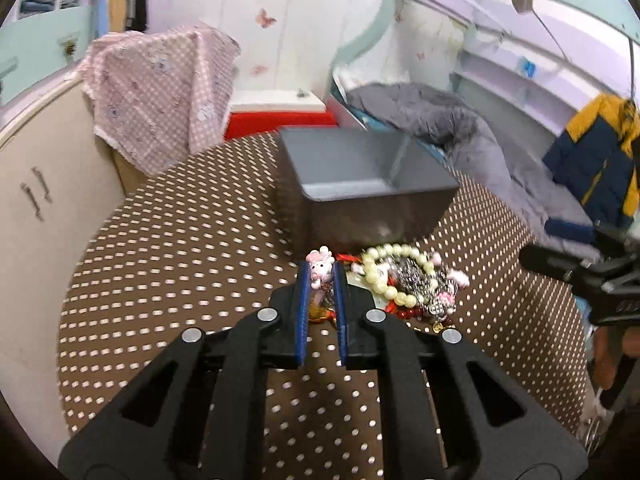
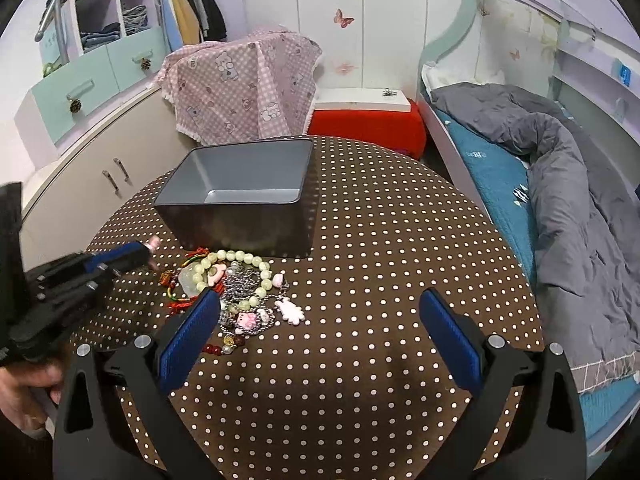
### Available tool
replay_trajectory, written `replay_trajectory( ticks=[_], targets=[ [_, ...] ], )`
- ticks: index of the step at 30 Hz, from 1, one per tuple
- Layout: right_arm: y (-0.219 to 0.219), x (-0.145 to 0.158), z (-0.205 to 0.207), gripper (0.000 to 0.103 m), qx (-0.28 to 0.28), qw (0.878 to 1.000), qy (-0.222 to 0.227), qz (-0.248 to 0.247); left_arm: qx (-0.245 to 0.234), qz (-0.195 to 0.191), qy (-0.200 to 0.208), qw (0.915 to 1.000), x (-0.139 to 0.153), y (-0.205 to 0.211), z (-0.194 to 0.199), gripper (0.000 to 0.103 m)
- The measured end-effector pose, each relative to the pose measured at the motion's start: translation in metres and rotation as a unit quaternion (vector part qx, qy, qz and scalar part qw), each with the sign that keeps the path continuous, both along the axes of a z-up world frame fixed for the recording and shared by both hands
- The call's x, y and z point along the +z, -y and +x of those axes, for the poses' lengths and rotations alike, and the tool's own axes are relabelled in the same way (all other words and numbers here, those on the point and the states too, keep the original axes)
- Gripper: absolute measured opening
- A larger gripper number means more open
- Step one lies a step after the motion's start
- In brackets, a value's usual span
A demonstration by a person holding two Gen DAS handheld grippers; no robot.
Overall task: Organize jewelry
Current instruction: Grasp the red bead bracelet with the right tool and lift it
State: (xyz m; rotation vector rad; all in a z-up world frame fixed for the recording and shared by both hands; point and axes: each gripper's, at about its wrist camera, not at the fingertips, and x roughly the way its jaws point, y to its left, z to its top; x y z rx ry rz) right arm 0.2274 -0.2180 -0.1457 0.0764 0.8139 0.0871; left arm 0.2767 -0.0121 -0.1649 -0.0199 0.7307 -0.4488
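The left gripper (image 1: 322,276) has its jaws closed on a small pink charm (image 1: 320,270), just near the grey box (image 2: 240,196). The box looks empty, so the task seems at its start. The remaining jewelry pile (image 2: 240,292) lies on the dotted table (image 2: 380,280), in front of the box. The right gripper (image 2: 316,312) holds its jaws wide, with nothing between them.

Brown with white dots across the tablecloth (image 2: 360,280). Plain grey on the box (image 2: 240,196). Pale green for the bead bracelet (image 2: 240,258), pink on the little charm (image 1: 320,270), blue on the pads (image 2: 188,340). Pink check with bears over the draped cloth (image 2: 240,92).
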Motion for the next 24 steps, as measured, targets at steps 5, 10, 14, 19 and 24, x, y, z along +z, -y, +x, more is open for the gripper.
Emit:
replay_trajectory(
  ticks=[5,10,14,19,24],
  targets=[
    [-0.024,-0.01,-0.004,0.095,0.104,0.994,-0.01,0.044,0.034,-0.005,0.028,0.999,0.019,-0.017,-0.022,0.011],
    [-0.078,-0.029,-0.005,0.079,0.231,0.972,-0.03,0.02,0.053,0.002,0.022,0.9983,0.018,-0.032,-0.028,0.011],
    [-0.101,-0.046,0.008,0.055,0.254,0.966,-0.044,-0.018,0.059,-0.002,0.01,0.9982,0.011,-0.037,-0.032,0.011],
    [-0.109,-0.057,0.011,0.036,0.275,0.958,-0.047,-0.063,0.056,-0.002,0.006,0.9984,0.009,-0.034,-0.037,0.011],
    [-0.097,-0.048,-0.005,0.01,0.272,0.96,-0.043,-0.045,0.055,-0.007,0.005,0.9984,0.005,-0.033,-0.043,0.012]
  ],
)
